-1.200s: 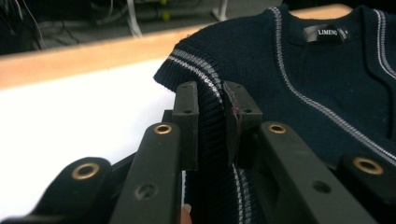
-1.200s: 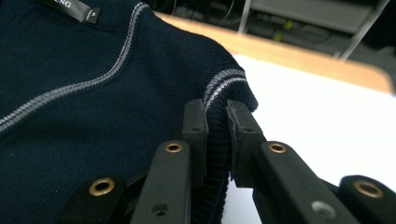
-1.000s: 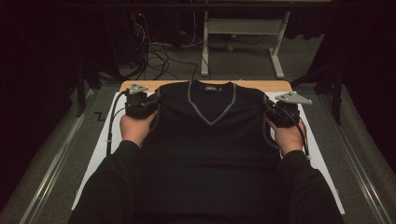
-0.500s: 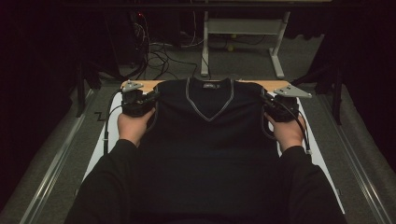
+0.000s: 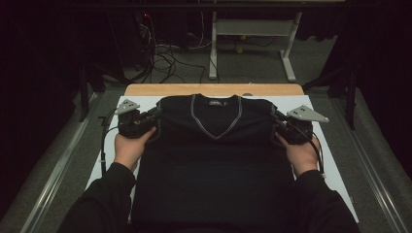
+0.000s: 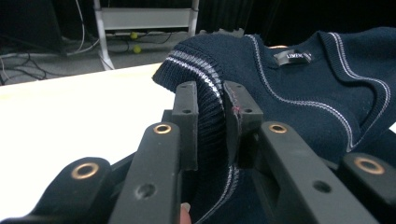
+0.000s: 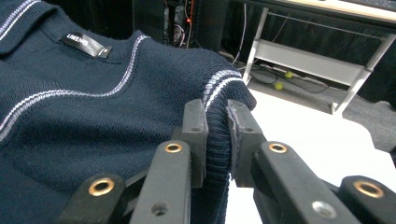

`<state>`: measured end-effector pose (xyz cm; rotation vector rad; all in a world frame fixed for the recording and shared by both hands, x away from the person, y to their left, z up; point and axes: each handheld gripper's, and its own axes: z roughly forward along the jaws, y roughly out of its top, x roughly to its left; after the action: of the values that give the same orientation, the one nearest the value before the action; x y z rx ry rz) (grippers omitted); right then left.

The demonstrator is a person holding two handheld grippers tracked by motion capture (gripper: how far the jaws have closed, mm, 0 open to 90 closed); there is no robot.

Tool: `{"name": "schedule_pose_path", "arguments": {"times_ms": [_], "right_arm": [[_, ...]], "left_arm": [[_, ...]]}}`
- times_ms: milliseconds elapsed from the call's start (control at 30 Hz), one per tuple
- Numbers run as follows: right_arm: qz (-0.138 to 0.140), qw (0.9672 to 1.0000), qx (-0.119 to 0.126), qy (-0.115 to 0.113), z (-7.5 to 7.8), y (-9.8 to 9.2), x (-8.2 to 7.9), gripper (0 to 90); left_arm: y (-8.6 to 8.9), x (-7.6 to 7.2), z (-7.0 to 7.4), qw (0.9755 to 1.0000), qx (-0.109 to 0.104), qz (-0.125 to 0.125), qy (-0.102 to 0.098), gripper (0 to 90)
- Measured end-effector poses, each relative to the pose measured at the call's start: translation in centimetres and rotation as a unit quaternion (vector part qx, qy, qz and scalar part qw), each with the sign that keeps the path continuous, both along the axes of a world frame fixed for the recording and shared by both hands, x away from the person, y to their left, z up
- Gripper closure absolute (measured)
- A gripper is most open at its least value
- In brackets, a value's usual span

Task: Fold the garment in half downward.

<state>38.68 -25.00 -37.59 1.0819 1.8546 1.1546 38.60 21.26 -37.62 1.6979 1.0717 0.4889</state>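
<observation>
A navy knitted vest (image 5: pixel 214 155) with a grey-trimmed V-neck lies front up on the white table top (image 5: pixel 320 160), neck toward the far edge. My left gripper (image 5: pixel 154 115) is shut on the ribbed, striped armhole edge at the vest's left shoulder (image 6: pixel 212 100). My right gripper (image 5: pixel 275 118) is shut on the matching armhole edge at the right shoulder (image 7: pixel 217 121). In both gripper views the ribbing (image 6: pixel 211 116) is pinched between the pads and bulges up above them. A label (image 7: pixel 85 45) sits inside the collar.
A wooden strip (image 5: pixel 214 90) runs along the table's far edge. Beyond it stand a white frame stand (image 5: pixel 252 34) and loose cables (image 5: pixel 165 53) on the grey floor, with small yellow balls (image 7: pixel 279 85) underneath. Metal rails (image 5: pixel 58 170) flank the table.
Both hands have moved the vest's shoulders toward the near side, away from the wooden strip; more white table shows behind the collar. The grips are unchanged.
</observation>
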Motion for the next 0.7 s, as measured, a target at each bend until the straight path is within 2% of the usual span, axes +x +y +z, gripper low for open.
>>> {"name": "schedule_pose_path", "arguments": {"times_ms": [133,333,467,567,700], "right_arm": [[0.007,0.9999,0.010,-0.007,-0.1,-0.6,-1.5,80.0],[0.018,0.9997,-0.005,-0.018,-0.9,-0.8,-4.1,80.0],[0.027,0.9995,-0.003,-0.015,-2.0,-1.1,-5.6,80.0],[0.029,0.9994,0.004,-0.017,-2.9,-1.3,-6.6,80.0],[0.032,0.9994,0.009,-0.011,-4.2,-1.3,-7.9,80.0]], "left_arm": [[-0.3,-1.7,0.1,0.9998,0.014,-0.007,-0.014,73.1],[-0.2,-4.4,-0.8,0.9991,0.022,-0.026,-0.026,73.0],[0.2,-5.8,-2.0,0.9993,0.012,-0.031,-0.019,73.0],[0.1,-6.9,-2.9,0.9990,0.022,-0.035,-0.018,73.0],[0.2,-8.1,-4.4,0.9989,0.022,-0.042,-0.003,73.0]]}}
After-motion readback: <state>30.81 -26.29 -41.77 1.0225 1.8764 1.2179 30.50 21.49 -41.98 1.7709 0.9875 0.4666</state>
